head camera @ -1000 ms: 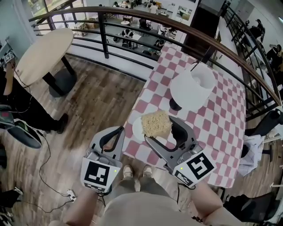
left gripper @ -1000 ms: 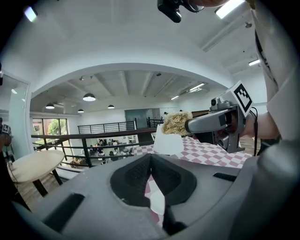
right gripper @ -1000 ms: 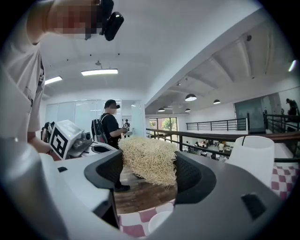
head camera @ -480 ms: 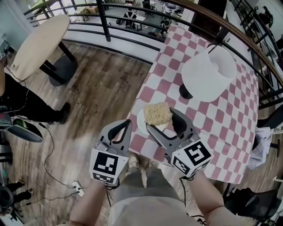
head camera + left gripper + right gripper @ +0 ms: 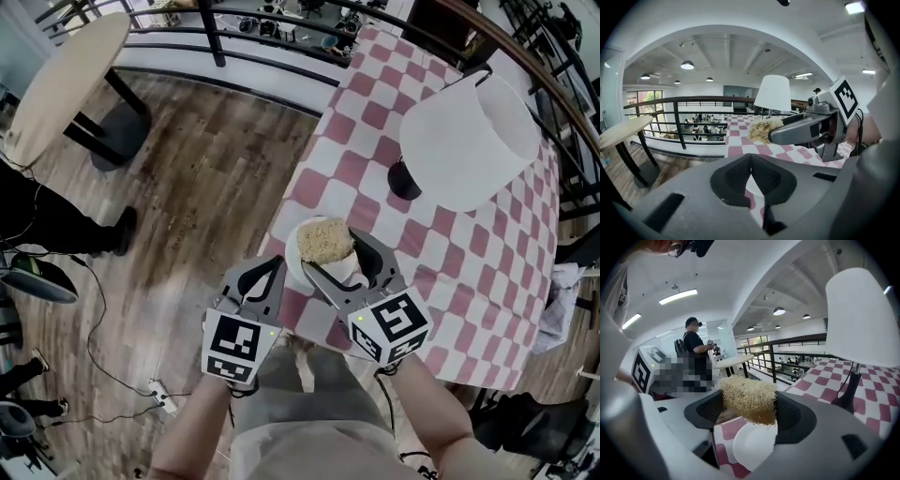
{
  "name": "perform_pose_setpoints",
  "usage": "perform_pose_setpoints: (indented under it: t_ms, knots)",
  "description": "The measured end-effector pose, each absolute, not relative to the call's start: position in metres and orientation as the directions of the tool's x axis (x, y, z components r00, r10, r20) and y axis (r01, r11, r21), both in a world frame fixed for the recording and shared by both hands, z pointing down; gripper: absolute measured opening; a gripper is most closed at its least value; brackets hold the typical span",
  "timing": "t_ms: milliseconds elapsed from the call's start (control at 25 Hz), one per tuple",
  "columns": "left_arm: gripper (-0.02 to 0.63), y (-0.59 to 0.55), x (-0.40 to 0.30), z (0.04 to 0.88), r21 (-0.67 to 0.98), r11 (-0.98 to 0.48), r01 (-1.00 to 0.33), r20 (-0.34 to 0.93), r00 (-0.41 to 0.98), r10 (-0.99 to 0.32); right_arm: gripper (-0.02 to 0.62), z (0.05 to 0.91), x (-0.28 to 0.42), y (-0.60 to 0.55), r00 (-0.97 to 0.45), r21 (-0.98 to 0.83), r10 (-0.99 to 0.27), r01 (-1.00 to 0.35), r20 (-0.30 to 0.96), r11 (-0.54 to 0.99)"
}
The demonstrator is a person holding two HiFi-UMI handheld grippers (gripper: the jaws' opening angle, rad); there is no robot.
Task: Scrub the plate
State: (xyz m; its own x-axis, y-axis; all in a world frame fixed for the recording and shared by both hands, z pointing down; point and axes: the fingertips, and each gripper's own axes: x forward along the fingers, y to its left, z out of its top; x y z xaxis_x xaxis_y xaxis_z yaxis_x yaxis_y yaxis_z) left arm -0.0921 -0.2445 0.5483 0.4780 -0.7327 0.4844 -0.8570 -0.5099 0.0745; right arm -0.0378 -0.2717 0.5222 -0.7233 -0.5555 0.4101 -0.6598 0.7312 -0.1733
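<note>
A small white plate (image 5: 305, 265) lies near the front left corner of the checked table (image 5: 450, 253). My right gripper (image 5: 328, 253) is shut on a straw-coloured fibre scrubber (image 5: 325, 241), held over the plate. In the right gripper view the scrubber (image 5: 749, 397) sits between the jaws of that gripper (image 5: 750, 412), with the plate (image 5: 752, 446) just beneath; I cannot tell whether they touch. My left gripper (image 5: 272, 267) is shut and holds nothing, hovering at the table's left edge beside the plate. The left gripper view has its tips (image 5: 750, 157) together, with the scrubber (image 5: 761, 130) beyond.
A table lamp with a wide white shade (image 5: 469, 141) stands on the table behind the plate. A dark railing (image 5: 281, 66) runs along the far side. On the wooden floor to the left are a round table (image 5: 56, 84) and a person in black (image 5: 37, 225).
The head view has shifted toward the table, so the lamp looks larger. The right gripper still holds the scrubber, now more squarely over the plate. The left gripper stays shut beside it.
</note>
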Motion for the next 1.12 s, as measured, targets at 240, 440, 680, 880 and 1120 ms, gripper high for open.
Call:
perform_pose_setpoints:
  t_ms: [240,440,680,880,1120]
  knots:
    - [0.014,-0.245,-0.083,0.609,0.115,-0.531,-0.840,0.583,0.490,-0.648,0.331,0.574,-0.046,-0.273,-0.720,-0.172,-0.511,-0.642,0.471,0.747]
    - [0.014,-0.242,-0.075,0.648,0.138,-0.536,-0.833,0.623,0.494,-0.607,0.331,0.613,-0.049,-0.271,-0.699,-0.122,-0.475,-0.620,0.535,0.775]
    - [0.014,-0.240,-0.070,0.676,0.143,-0.537,-0.832,0.672,0.479,-0.564,0.331,0.644,-0.055,-0.267,-0.697,-0.121,-0.438,-0.597,0.568,0.793]
    - [0.014,-0.240,-0.070,0.679,0.143,-0.522,-0.841,0.667,0.472,-0.576,0.331,0.651,-0.052,-0.267,-0.682,-0.115,-0.440,-0.606,0.584,0.787]
    - [0.014,-0.241,-0.071,0.681,0.172,-0.493,-0.853,0.680,0.465,-0.567,0.331,0.658,-0.030,-0.278,-0.626,-0.078,-0.482,-0.655,0.613,0.752]
